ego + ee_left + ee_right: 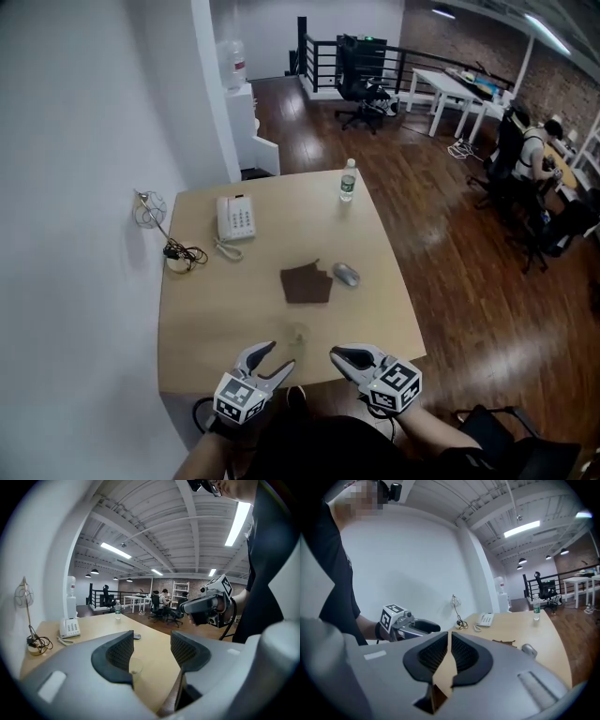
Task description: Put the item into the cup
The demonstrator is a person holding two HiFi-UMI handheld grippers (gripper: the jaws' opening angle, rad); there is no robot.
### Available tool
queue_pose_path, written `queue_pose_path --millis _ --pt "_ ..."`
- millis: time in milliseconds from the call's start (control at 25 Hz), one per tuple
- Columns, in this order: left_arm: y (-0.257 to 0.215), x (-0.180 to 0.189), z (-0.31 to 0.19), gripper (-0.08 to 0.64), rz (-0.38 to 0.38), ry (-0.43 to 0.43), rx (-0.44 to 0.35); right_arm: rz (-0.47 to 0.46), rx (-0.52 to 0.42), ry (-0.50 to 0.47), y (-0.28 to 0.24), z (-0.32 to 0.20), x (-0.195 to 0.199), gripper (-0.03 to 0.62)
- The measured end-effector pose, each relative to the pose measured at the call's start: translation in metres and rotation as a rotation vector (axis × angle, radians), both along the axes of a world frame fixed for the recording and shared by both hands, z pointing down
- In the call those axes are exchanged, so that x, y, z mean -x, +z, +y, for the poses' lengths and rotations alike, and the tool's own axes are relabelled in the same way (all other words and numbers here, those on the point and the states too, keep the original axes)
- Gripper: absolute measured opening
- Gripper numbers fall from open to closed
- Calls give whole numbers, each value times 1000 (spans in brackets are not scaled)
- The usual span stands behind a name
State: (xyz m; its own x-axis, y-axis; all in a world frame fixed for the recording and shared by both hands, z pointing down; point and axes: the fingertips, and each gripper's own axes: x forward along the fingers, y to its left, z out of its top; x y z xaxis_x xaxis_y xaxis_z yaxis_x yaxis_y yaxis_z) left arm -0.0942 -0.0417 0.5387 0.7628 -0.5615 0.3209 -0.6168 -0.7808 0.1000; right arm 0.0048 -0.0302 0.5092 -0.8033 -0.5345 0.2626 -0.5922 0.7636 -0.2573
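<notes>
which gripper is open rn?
The left gripper: its jaws stand well apart and empty, with the clear cup showing beyond them. The right gripper's jaws are all but closed, with nothing between them.

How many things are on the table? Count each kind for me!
Phone: 1
Water bottle: 1
Brown mat: 1
Grey mouse: 1
Clear cup: 1
Tangled cable: 1
Total: 6
</notes>
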Motion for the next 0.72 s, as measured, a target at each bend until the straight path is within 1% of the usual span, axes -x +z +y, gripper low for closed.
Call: queue_pose_path --millis 160,280,440,600,720 --pt "1 -22 55 242 4 -42 2 -36 6 -12 -1 45 -26 21" --pt "3 -38 97 242 -6 -58 13 -60 7 -17 -6 75 -44 18" --pt "3 -48 146 242 -15 -73 28 -78 22 -27 -11 116 -58 15" --pt "-2 -50 174 242 -15 -81 22 -96 48 -22 -13 142 -63 14" --pt "-9 -47 184 242 -16 -71 8 -100 53 -18 -16 154 -57 12"
